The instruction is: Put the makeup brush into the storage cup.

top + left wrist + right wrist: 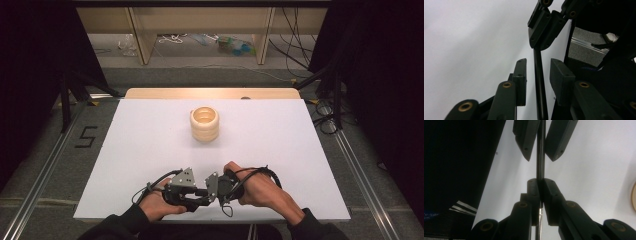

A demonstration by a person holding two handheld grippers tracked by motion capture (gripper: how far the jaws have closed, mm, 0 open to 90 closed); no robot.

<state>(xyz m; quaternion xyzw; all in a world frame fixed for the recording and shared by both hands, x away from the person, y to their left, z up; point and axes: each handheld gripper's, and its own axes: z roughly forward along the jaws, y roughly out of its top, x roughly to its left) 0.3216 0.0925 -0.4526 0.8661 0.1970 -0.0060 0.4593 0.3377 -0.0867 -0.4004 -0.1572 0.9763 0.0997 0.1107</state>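
My right hand-held gripper (539, 187) pinches a thin black rod (540, 157) at the table's (150, 140) near edge; my left hand-held gripper (537, 72) straddles it, pads not pressing. Wooden ring stack (204, 124) sits mid-table.

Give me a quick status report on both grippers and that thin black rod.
Right gripper shut on thin black rod. Left gripper open around it, pads not touching. Wooden ring stack far up the table, not in the way.
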